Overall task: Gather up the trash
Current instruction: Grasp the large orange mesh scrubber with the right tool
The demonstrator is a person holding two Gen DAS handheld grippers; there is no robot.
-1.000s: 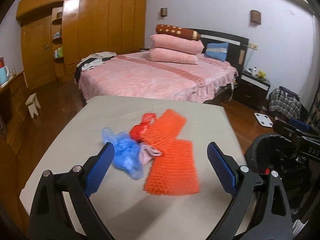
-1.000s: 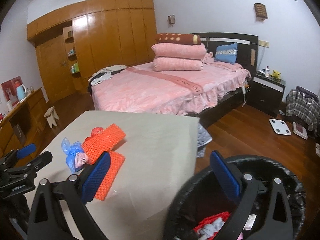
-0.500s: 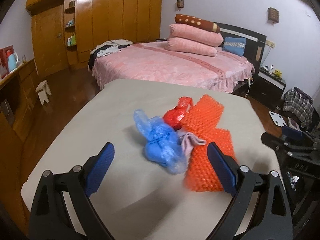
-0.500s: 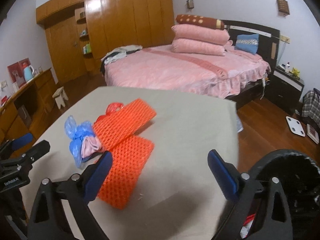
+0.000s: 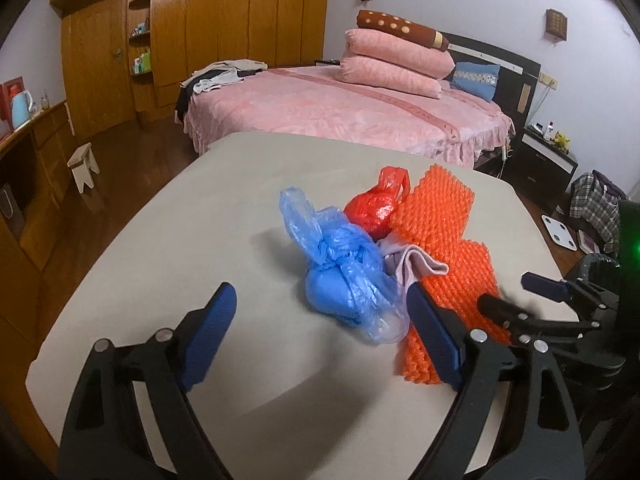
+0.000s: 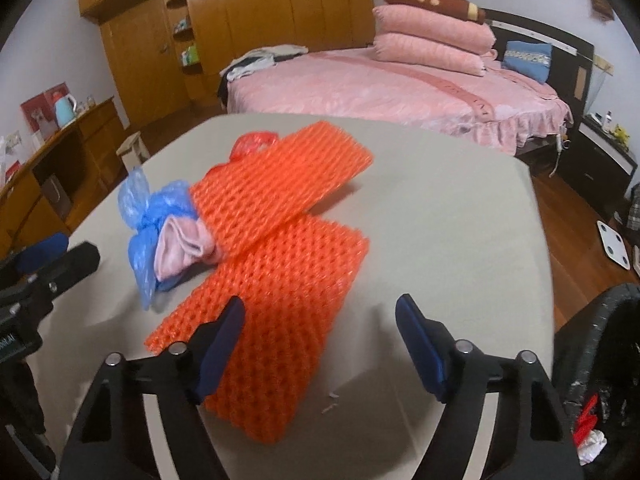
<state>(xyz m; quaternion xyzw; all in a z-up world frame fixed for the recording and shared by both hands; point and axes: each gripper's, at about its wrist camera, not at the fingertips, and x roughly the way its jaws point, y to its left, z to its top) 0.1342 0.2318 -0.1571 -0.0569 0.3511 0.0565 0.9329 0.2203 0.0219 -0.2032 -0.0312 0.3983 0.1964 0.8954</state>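
Trash lies in a pile on the grey table [image 5: 200,240]: a knotted blue plastic bag [image 5: 340,280], a red plastic bag [image 5: 376,208], a pink cloth scrap [image 5: 412,264] and two orange foam nets [image 5: 444,216] [image 6: 280,312]. My left gripper [image 5: 320,340] is open and empty, its fingers either side of the blue bag's near end. My right gripper [image 6: 320,344] is open and empty, low over the near orange net. The blue bag [image 6: 148,216] and pink scrap [image 6: 184,244] also show in the right wrist view.
A black bin [image 6: 600,380] lined with a bag, trash inside, stands at the table's right edge. A pink bed [image 5: 340,108] lies beyond the table. Wooden wardrobes [image 5: 200,32], a stool [image 5: 84,164] and a side cabinet [image 5: 24,168] are to the left.
Both grippers have moved in toward the pile. The right gripper swung left from over the bin to over the near orange net. The left gripper closed in on the blue bag.
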